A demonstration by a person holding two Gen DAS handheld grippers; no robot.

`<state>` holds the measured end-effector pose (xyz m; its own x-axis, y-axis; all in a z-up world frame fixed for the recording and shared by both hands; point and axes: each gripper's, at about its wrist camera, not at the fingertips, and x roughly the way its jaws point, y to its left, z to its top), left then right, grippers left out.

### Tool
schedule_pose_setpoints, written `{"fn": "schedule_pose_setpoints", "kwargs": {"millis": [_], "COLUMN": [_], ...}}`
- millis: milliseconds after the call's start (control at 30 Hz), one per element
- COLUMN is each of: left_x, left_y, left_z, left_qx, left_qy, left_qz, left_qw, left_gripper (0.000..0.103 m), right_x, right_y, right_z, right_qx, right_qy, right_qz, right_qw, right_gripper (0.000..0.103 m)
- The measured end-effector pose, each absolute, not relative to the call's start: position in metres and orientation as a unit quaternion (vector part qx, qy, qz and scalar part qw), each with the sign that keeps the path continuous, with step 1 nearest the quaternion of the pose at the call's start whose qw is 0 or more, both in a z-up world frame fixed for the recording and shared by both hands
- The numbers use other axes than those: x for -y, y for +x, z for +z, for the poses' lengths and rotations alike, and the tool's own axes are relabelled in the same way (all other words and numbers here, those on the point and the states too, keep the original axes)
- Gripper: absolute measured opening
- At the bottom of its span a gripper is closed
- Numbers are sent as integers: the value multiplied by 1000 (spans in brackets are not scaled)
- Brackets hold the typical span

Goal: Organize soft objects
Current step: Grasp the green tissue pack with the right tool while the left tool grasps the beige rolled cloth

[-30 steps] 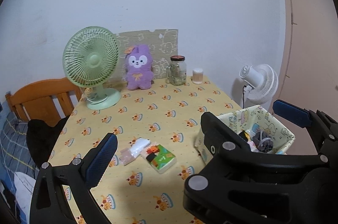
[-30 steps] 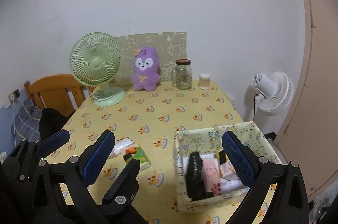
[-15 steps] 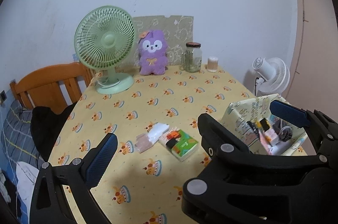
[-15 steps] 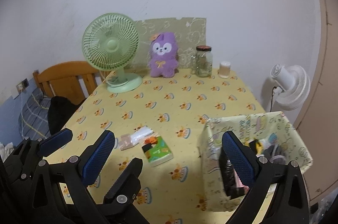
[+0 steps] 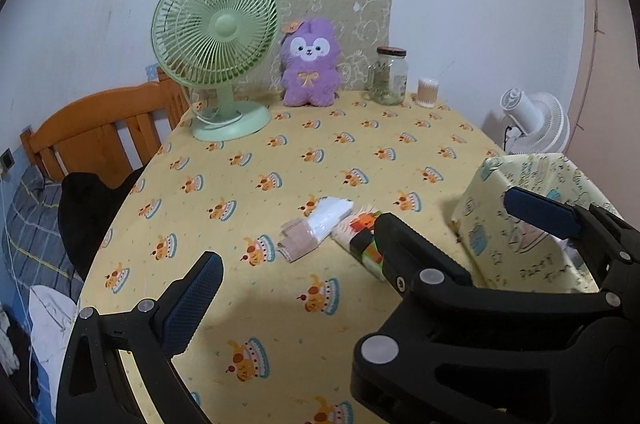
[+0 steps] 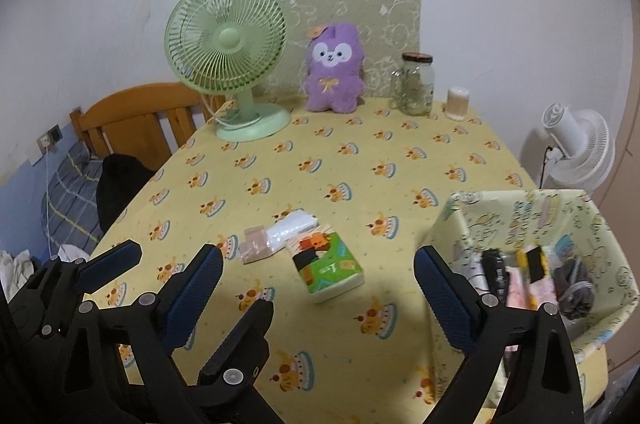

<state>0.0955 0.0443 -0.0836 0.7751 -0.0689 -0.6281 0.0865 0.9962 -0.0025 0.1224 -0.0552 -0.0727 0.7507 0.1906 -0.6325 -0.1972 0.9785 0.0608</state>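
Observation:
A green tissue pack lies mid-table; it also shows in the left wrist view, partly behind the other gripper. A clear packet of white and pink cloth lies beside it on the left. A yellow fabric basket holding several soft items stands at the table's right. A purple plush sits at the back. My left gripper is open and empty above the near table. My right gripper is open and empty above the tissue pack.
A green desk fan stands at the back left. A glass jar and a small beige container stand at the back right. A wooden chair with dark clothing is left of the table. A white floor fan stands right.
Both grippers have moved forward and lower over the table. The tissue pack, packet and basket appear larger and closer. Both stay open.

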Motion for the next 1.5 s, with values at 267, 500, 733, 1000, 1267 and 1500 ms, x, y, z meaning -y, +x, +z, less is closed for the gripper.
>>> {"fn": "schedule_pose_setpoints", "kwargs": {"millis": [267, 500, 733, 1000, 1267, 1500], "left_x": [-51, -54, -55, -53, -51, -50], "left_y": [113, 130, 144, 159, 169, 178], "left_z": [-101, -118, -135, -152, -159, -155], "left_qx": [-349, -371, -393, -414, -424, -422], "left_qy": [21, 33, 43, 52, 59, 79], "left_qz": [-32, -23, -29, -30, -34, -34], "left_qw": [936, 928, 918, 908, 903, 903], "left_gripper": [101, 101, 96, 94, 94, 94], "right_x": [46, 42, 42, 41, 42, 48], "right_y": [141, 156, 173, 188, 197, 204], "right_z": [-93, -110, -131, -152, -157, -158], "right_qx": [-361, -376, -399, -417, -414, -419], "right_qy": [-6, -13, -7, -9, -22, -2], "right_qz": [110, 107, 100, 84, 75, 67], "right_qw": [926, 920, 912, 905, 907, 905], "right_gripper": [94, 88, 86, 77, 76, 76]}}
